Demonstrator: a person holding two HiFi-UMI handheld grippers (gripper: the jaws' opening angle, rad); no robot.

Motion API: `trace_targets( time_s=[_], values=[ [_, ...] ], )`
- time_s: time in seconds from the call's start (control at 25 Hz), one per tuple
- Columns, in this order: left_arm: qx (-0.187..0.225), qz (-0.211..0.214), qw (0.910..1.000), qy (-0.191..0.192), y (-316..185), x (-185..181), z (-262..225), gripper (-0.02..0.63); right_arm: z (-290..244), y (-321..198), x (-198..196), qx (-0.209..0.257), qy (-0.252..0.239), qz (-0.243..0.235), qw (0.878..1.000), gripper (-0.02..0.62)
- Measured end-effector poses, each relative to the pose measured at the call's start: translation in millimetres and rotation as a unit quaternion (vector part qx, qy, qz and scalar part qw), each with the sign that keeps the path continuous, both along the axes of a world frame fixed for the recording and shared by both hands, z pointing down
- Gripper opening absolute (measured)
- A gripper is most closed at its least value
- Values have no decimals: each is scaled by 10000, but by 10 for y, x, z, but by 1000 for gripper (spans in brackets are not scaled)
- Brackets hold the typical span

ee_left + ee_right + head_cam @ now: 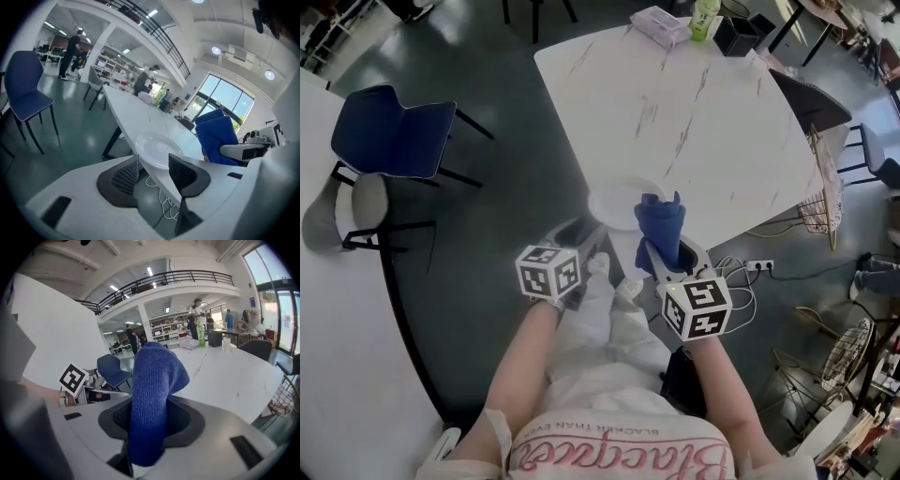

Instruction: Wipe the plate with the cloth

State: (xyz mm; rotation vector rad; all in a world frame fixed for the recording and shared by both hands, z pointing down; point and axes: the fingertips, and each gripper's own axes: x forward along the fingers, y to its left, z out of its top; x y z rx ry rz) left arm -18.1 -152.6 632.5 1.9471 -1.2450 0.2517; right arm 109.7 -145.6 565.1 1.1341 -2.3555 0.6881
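Note:
A white plate (622, 205) lies at the near edge of the white marble table (703, 122). My right gripper (667, 255) is shut on a folded blue cloth (661, 223), which stands up over the plate's right side. In the right gripper view the cloth (153, 399) fills the gap between the jaws. My left gripper (578, 236) hangs just left of the plate, below the table's edge. Its jaws stand open and empty. In the left gripper view the plate (157, 147) and the table's edge lie just beyond its fingertips (180, 172), with the cloth (215, 133) to the right.
At the table's far end stand a green bottle (705, 19), a black box (736, 36) and a wrapped pack (656, 23). A blue chair (389, 131) is on the left beside a second white table (337, 375). A wire basket (820, 211) and cables (741, 272) are on the right.

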Motion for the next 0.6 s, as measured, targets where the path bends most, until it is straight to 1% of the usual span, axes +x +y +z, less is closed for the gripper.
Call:
trace_targets(
  time_s=[0.12, 0.28, 0.48, 0.6],
  values=[
    [-98, -8, 10000, 0, -62, -57, 98, 186, 91, -14, 73, -127, -2, 240, 9996, 141],
    [-176, -19, 9998, 111, -206, -100, 169, 186, 159, -61, 120, -210, 27, 412, 9989, 141],
    [-382, 28, 9986, 361, -356, -75, 271, 186, 180, -146, 65, -247, 95, 402, 9988, 141],
    [-569, 25, 9967, 579, -443, -35, 357, 186, 176, -205, 20, -255, 142, 364, 9989, 141]
  ],
)
